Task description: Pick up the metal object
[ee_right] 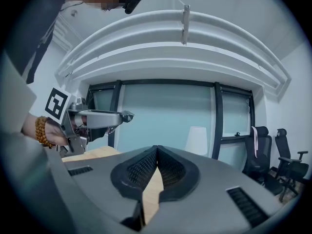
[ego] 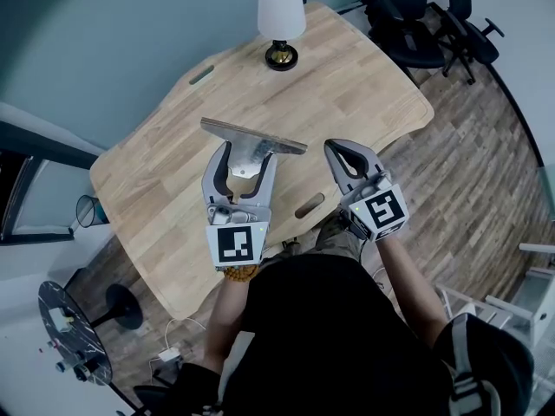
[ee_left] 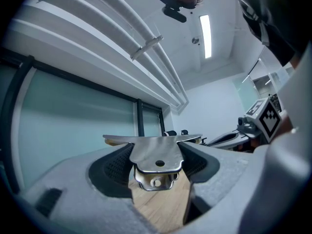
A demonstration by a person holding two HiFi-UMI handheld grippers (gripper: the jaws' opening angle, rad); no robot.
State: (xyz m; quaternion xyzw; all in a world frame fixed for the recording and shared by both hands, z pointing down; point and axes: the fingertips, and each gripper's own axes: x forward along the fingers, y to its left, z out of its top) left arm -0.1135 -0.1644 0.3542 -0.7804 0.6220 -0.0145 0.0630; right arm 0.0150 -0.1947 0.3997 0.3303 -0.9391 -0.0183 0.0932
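**Metal bracket held clear of the table top in left tongs**

The left gripper (ego: pixel 249 158) is clamped on the metal object (ego: pixel 260 139), a flat, shiny T-shaped piece. Its stem, which has a small round hole, sits between the two ribbed pads, and its long cross bar lies across the jaw tips. In the left gripper view the jaws stand wide, each pressing on an edge of the stem, with pale wood showing below. The right gripper view catches the same piece edge-on, raised above the table and touching nothing but the tongs.

The right gripper (ego: pixel 332 148) hovers just beside it, on the person's own right. Its jaws are closed together with nothing between them, and they do not touch the bar. A string of brown beads (ego: pixel 238 273) rings the wrist behind the left gripper.

Below both tools lies the light wooden table (ego: pixel 364 85), curved in outline, with two narrow slots cut through it, one at the far left (ego: pixel 201 74) and one near the front edge (ego: pixel 309 205). A small lamp (ego: pixel 281 16) with a white shade and a dark round base stands at the far edge, well apart from the grippers.

Black office chairs (ego: pixel 416 16) stand beyond the table's far right corner on the wood-plank floor (ego: pixel 468 172). A round dark stand (ego: pixel 74 332) sits at lower left; the small things on it are too small to make out.
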